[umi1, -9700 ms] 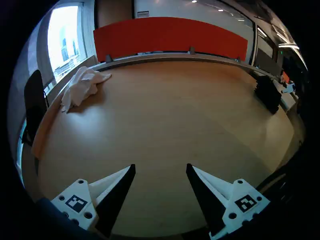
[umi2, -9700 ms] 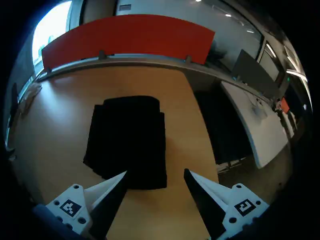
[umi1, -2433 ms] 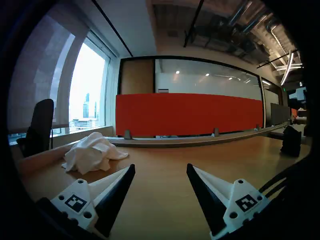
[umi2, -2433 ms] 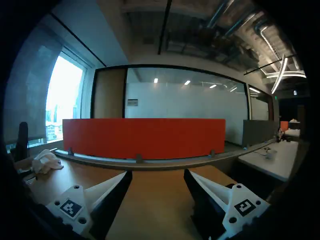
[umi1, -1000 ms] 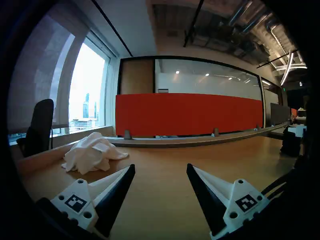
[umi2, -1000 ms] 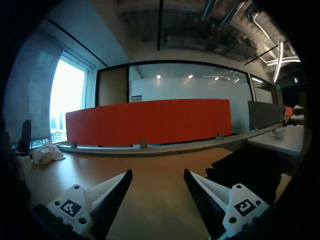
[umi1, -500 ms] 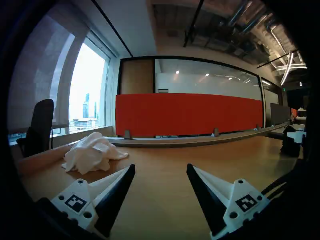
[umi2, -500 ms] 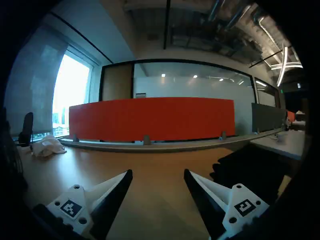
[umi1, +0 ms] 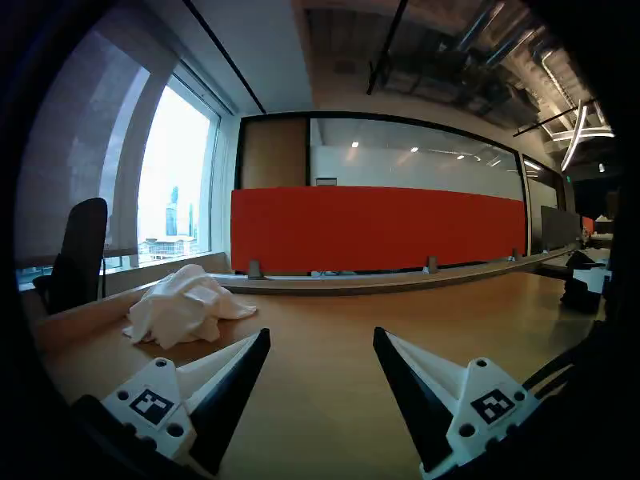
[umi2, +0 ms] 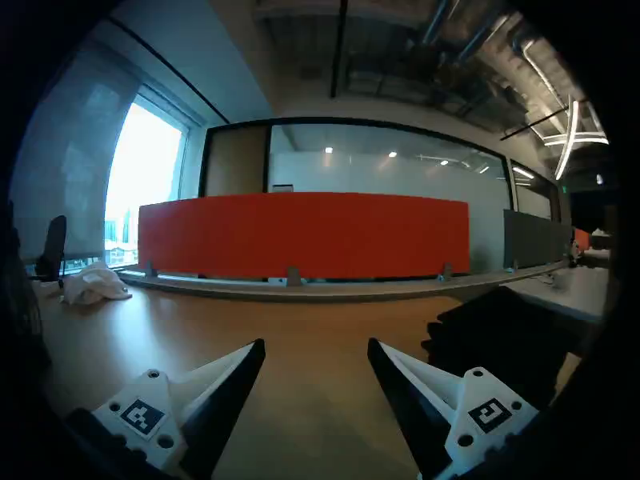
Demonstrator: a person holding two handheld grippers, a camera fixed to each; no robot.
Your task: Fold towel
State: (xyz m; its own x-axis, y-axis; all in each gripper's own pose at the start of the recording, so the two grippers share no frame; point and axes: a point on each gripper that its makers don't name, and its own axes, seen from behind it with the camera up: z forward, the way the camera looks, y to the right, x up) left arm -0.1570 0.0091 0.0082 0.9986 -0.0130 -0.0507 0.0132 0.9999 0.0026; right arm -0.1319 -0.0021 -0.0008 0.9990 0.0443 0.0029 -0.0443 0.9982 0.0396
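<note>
Wooden desk is carrying the white towel, lying crumpled at its far left. Both the left gripper and the right gripper are holding their fingers spread wide, gripping nothing. Looking soft and light, the cloth is probably calling for a pinch at a corner.

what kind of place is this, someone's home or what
Most likely an open-plan office: a long wooden desk with a red divider screen along its far edge, a black office chair by the window, and a glass-walled room behind.
</note>
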